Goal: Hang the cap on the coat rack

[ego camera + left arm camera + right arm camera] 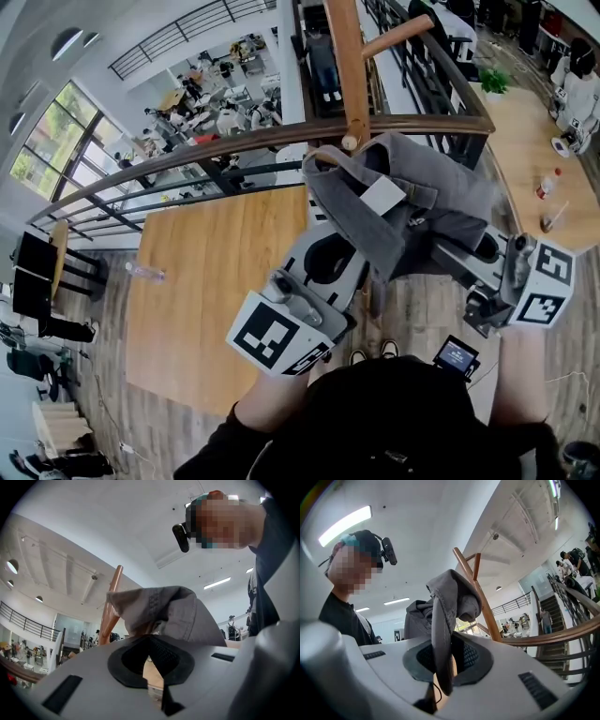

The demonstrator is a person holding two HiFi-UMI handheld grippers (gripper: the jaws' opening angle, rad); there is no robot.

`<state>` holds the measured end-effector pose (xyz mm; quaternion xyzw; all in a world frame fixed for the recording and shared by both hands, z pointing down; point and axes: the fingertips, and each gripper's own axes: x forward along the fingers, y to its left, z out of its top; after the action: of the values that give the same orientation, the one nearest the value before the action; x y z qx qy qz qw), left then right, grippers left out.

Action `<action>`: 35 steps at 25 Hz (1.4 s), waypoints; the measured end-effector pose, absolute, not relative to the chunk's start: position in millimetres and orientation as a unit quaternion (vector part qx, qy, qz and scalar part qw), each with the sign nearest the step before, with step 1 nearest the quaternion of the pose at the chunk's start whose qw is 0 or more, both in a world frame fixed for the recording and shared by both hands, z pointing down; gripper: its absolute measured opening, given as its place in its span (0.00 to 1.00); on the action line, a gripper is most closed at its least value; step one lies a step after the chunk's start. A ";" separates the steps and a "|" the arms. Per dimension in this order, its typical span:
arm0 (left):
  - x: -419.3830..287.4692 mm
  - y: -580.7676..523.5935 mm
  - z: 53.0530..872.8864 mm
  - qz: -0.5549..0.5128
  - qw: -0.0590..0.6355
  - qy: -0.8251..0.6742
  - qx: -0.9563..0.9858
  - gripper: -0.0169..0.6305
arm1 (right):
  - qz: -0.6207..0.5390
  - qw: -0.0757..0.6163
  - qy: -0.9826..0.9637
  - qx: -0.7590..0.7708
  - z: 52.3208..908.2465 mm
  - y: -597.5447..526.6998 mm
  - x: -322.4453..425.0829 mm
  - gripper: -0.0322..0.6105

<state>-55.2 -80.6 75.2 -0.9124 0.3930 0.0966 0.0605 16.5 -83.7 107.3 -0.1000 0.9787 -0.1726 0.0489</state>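
A grey cap (403, 202) hangs between my two grippers, just below and in front of the wooden coat rack pole (347, 56). One peg (398, 36) juts right from the pole, and a lower peg's round end (352, 142) sits at the cap's top edge. My left gripper (361, 270) is shut on the cap's left side from below. In the left gripper view the cap (164, 611) bunches over the jaw tips (150, 641), with the pole (112, 602) behind. My right gripper (442, 246) is shut on a fold of the cap (440, 620) between its pads (443, 660); the pole (480, 592) rises behind.
A curved brown handrail (234, 145) with dark bars runs just beyond the rack. Below it lies a wooden table (216, 300) with a plastic bottle (145, 272). At the right, another table (525, 159) carries a bottle (546, 185). A small screen (457, 354) sits near my body.
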 end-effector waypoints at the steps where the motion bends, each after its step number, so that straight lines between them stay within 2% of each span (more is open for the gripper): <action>1: -54.6 -81.0 74.5 0.097 0.061 0.391 -0.913 0.04 | -0.175 0.055 0.978 -0.097 104.2 -83.3 15.9 0.12; 16: -56.5 -81.1 72.1 0.100 0.051 0.375 -0.920 0.03 | -0.216 0.067 0.967 -0.121 105.0 -91.5 19.4 0.12; 24: -46.3 -112.9 92.0 0.095 0.041 0.395 -0.913 0.04 | -0.259 0.065 0.955 -0.132 140.3 -140.1 43.9 0.12; 31: -59.1 -131.2 93.4 0.093 0.049 0.414 -0.904 0.04 | -0.218 0.019 0.960 -0.174 157.9 -184.7 37.2 0.12; 35: -58.6 -124.3 108.6 0.086 0.024 0.414 -0.906 0.04 | -0.201 -0.002 0.962 -0.186 170.3 -179.0 37.3 0.12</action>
<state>-58.6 -124.3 108.6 -0.9057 0.4143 0.0864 0.0241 37.3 -179.0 170.3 -0.1859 0.9618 -0.2009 -0.0017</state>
